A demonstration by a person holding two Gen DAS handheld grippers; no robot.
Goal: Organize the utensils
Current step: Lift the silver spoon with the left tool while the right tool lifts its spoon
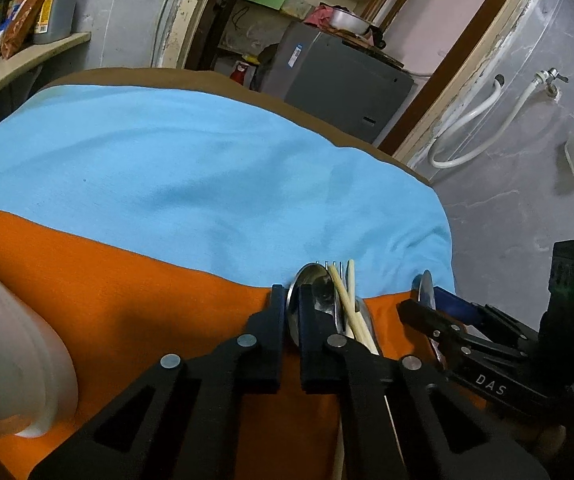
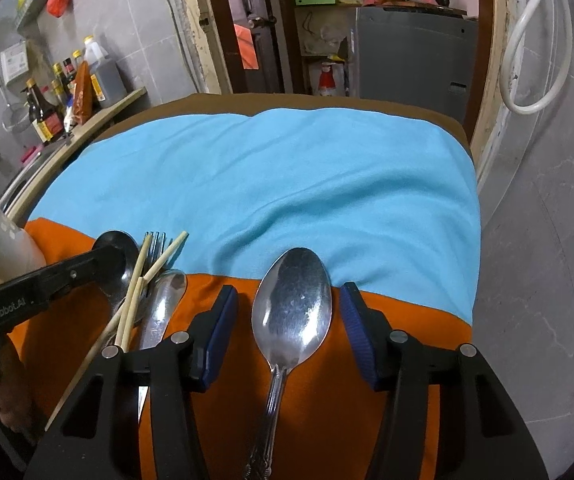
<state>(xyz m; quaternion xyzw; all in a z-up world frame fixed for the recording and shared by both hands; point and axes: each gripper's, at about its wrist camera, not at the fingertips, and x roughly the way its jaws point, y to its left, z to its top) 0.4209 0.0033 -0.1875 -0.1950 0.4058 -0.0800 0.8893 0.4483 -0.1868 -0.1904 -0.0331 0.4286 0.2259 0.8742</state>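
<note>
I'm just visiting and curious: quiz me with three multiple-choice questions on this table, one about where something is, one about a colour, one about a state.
1. The large spoon lies:
A. between the right gripper fingers
B. inside the white container
C. on the floor

2. The cloth under the large spoon's bowl is:
A. green
B. orange
C. white

3. The left gripper is:
A. wide open
B. out of view
C. shut on the smaller spoon

Answers: 1 A, blue pads flank it untouched; 2 B, orange beneath, blue cloth beyond; 3 C, fingers pinch its bowl edge.
</note>
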